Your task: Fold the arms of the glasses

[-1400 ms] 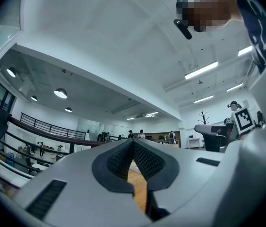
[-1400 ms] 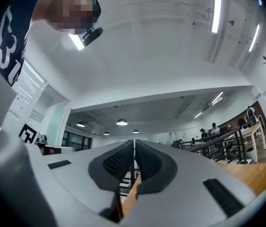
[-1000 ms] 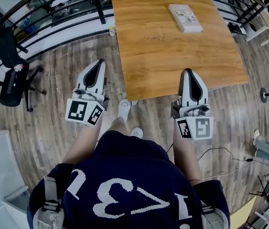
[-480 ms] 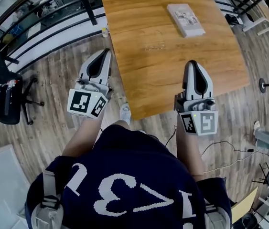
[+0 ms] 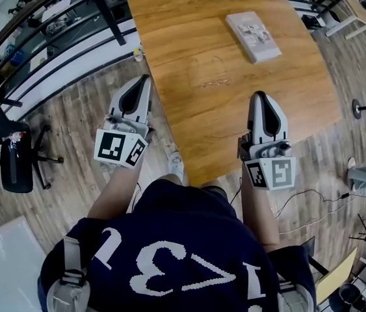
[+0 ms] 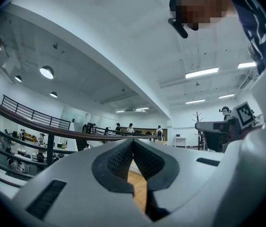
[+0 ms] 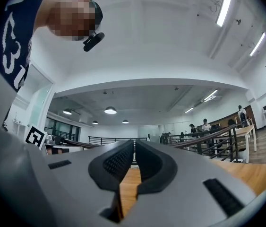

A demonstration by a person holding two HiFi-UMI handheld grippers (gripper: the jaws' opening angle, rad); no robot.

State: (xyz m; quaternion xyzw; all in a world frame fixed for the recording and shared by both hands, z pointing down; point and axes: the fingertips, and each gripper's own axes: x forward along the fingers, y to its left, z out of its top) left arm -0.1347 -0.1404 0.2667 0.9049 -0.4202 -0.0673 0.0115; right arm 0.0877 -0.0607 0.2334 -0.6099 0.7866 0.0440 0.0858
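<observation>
A faint thin outline that looks like clear-framed glasses (image 5: pixel 210 73) lies near the middle of the wooden table (image 5: pixel 183 25); its arms are too faint to make out. My left gripper (image 5: pixel 138 86) is shut and empty, hanging over the floor just left of the table's near corner. My right gripper (image 5: pixel 261 100) is also shut with nothing in it, above the table's near edge, well short of the glasses. In the left gripper view the ribbed pads (image 6: pixel 121 159) meet; the right gripper's pads (image 7: pixel 116 162) stand a thin slit apart, with only table wood showing past them.
A flat white box (image 5: pixel 254 36) lies at the table's far right. A dark railing (image 5: pixel 72 31) runs along the left side. A black office chair (image 5: pixel 10 161) stands on the wooden floor at left. Cables (image 5: pixel 300 203) trail on the floor at right.
The person has stepped up to the table, which now sits lower and nearer in the head view. Both grippers have come forward with the body, still shut and empty.
</observation>
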